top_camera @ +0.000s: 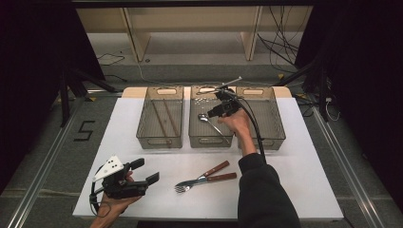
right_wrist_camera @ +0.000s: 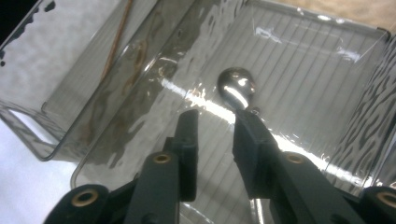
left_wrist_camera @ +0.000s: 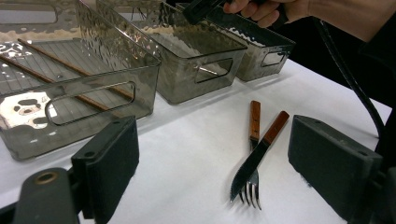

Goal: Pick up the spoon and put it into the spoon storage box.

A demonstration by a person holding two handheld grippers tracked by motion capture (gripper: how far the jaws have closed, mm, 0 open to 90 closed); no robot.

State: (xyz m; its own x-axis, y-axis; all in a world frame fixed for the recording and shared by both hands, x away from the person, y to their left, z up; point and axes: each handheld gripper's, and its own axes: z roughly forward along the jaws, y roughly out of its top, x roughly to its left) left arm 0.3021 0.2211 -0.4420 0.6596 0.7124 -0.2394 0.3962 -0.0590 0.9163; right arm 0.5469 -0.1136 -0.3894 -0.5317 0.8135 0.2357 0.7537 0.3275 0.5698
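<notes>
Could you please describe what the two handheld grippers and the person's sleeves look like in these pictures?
Both are black. The left gripper carries a pale grey three-cornered plate dotted with small dark holes, and a thin cable loops from it. Its jaws are blocky rectangular pads with brass-coloured pivot rings. The right gripper trails a thick black cable down along a black long sleeve. The left forearm is bare.

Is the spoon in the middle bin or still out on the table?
In: the spoon lies on the middle bin's floor.
</notes>
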